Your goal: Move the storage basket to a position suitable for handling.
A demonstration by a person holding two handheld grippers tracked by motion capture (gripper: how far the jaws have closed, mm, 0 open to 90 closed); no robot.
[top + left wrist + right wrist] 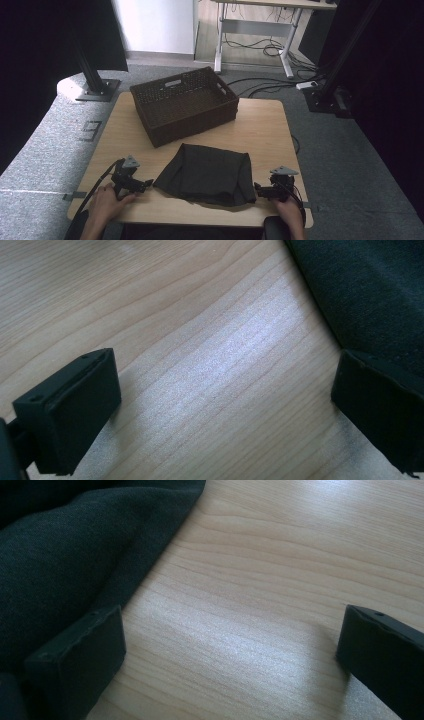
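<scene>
I have my left tongs (143, 185) released, jaws spread over bare wood, one jaw at the edge of the folded dark cloth (205, 173). My right tongs (258, 189) are released too, one jaw against the cloth's opposite edge. The cloth lies flat between them on the bench (260, 130), near its front edge; behind it sits a dark woven basket (184, 105).
</scene>
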